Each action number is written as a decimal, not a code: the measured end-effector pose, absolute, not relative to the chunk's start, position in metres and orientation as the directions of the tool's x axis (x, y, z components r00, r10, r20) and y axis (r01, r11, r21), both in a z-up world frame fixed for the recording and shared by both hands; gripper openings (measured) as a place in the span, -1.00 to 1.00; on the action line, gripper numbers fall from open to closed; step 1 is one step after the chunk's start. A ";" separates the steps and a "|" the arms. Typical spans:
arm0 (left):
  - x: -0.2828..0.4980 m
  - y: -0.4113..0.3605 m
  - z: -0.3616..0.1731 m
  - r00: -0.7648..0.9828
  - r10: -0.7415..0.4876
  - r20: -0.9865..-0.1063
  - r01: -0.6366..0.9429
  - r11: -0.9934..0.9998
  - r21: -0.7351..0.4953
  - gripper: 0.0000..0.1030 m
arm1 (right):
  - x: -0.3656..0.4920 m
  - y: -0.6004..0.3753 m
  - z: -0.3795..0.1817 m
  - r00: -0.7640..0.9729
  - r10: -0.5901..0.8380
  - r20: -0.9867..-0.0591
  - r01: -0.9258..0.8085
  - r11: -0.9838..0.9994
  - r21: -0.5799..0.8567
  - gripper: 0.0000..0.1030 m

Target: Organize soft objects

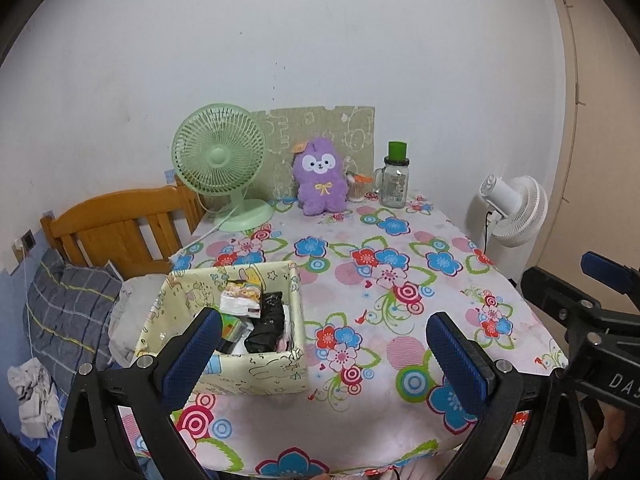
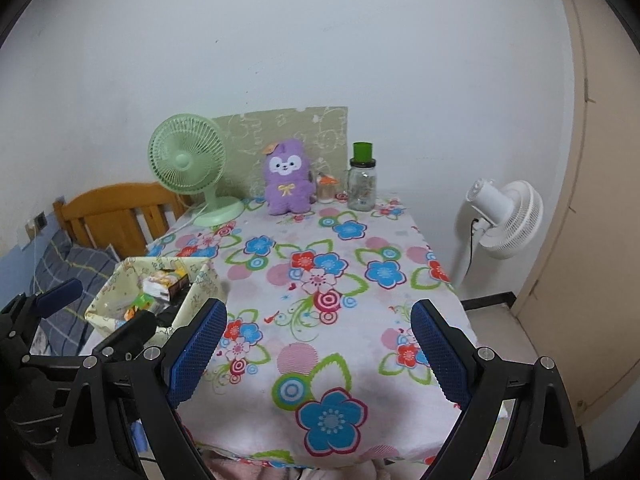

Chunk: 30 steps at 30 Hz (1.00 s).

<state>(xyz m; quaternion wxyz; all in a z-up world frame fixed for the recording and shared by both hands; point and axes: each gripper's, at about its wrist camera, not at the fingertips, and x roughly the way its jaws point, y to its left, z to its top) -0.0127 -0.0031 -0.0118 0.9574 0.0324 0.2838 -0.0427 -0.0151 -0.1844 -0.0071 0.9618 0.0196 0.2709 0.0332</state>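
Purple plush toy (image 1: 320, 178) sits upright beside the green desk fan (image 1: 219, 156), well beyond my left gripper (image 1: 324, 344) and right gripper (image 2: 318, 344), both spread, empty.

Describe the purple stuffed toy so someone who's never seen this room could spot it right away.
Find the table with the flowered cloth against the white wall. At its far edge, the purple plush toy sits upright against a patterned board, between the green desk fan and a glass jar with a green lid. It's the only fuzzy thing there, with a white face and yellow bow.
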 end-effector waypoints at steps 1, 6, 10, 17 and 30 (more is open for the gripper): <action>-0.014 -0.004 -0.011 0.837 -0.066 -0.543 0.102 0.994 0.037 0.99 | -0.017 -0.187 -0.006 0.853 0.068 -0.518 -0.043 0.997 0.060 0.84; -0.014 -0.006 -0.007 0.835 -0.100 -0.541 0.121 0.993 0.004 0.99 | -0.022 -0.196 -0.001 0.862 0.034 -0.506 -0.012 0.999 0.048 0.84; -0.016 -0.006 -0.001 0.837 -0.106 -0.536 0.126 0.992 0.000 0.99 | -0.022 -0.200 -0.002 0.859 0.035 -0.511 -0.009 0.999 0.052 0.84; -0.022 -0.006 0.004 0.850 -0.097 -0.517 0.116 0.993 0.005 0.99 | -0.025 -0.198 0.000 0.864 0.043 -0.501 -0.022 0.999 0.049 0.84; -0.027 -0.006 0.005 0.854 -0.099 -0.511 0.117 0.993 0.003 0.99 | -0.029 -0.198 0.000 0.871 0.039 -0.490 -0.018 0.999 0.049 0.84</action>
